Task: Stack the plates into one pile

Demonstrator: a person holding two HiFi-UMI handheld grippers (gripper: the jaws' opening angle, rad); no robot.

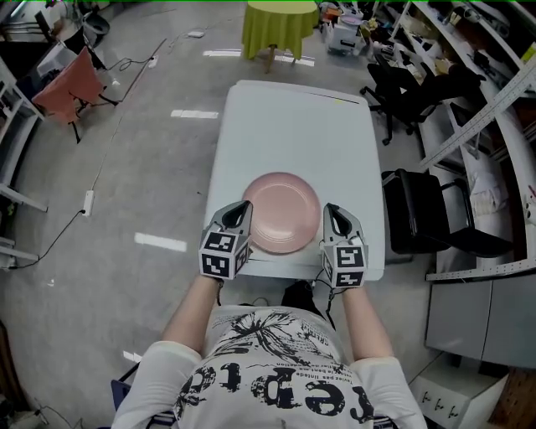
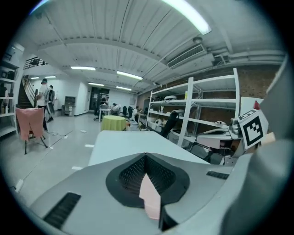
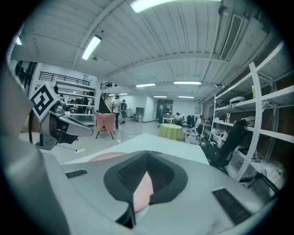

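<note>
Pink plate; white table; grey left tool and right tool, black-and-white marker cubes; yellow-green tablecloth.

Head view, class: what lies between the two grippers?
The pink plate on the table sits between the left gripper and right gripper, shown in the head view.

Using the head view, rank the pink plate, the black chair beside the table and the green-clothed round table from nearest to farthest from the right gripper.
1. The pink plate: on the white table, just left of the right gripper.
2. The black chair: on the floor, off the table's right edge.
3. The green-clothed round table: well past the white table's far end.
</note>
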